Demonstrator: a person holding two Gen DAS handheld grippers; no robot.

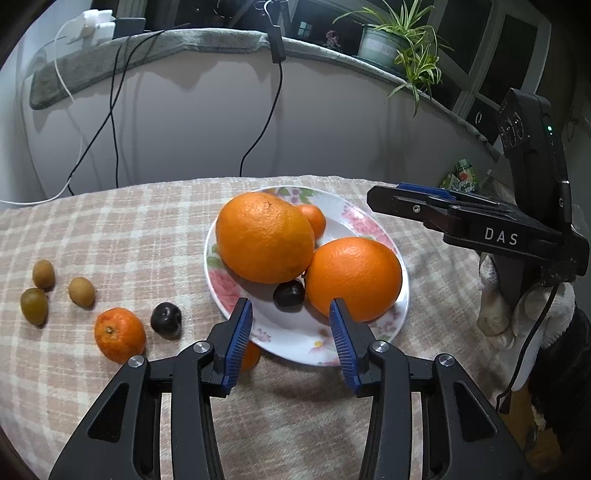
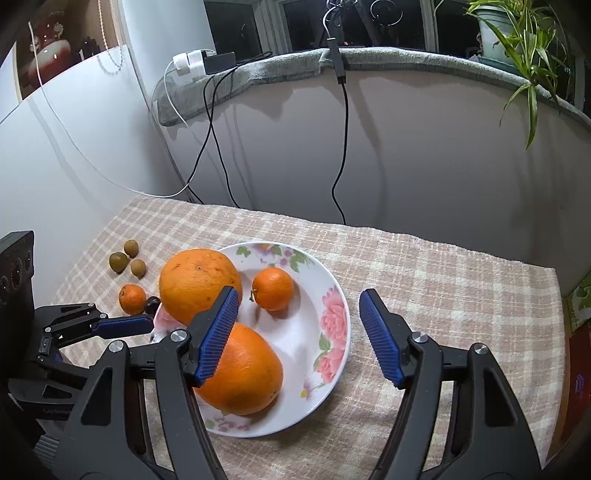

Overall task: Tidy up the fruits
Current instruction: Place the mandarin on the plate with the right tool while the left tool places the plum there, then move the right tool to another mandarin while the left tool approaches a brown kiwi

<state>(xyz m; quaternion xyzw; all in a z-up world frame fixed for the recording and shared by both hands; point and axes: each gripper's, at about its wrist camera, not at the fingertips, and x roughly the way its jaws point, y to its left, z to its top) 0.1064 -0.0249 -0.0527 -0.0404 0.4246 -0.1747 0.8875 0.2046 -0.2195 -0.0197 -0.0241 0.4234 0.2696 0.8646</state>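
A floral plate holds two big oranges, a small mandarin and a dark plum. On the cloth to its left lie a mandarin, a second plum and three kiwi berries. Another orange fruit peeks out behind my left finger. My left gripper is open and empty over the plate's near rim. My right gripper is open and empty above the plate's right side; it also shows in the left wrist view.
A checked cloth covers the table. A white wall with hanging cables stands behind it. A ledge above carries a potted plant and chargers. A green packet lies at the table's far right.
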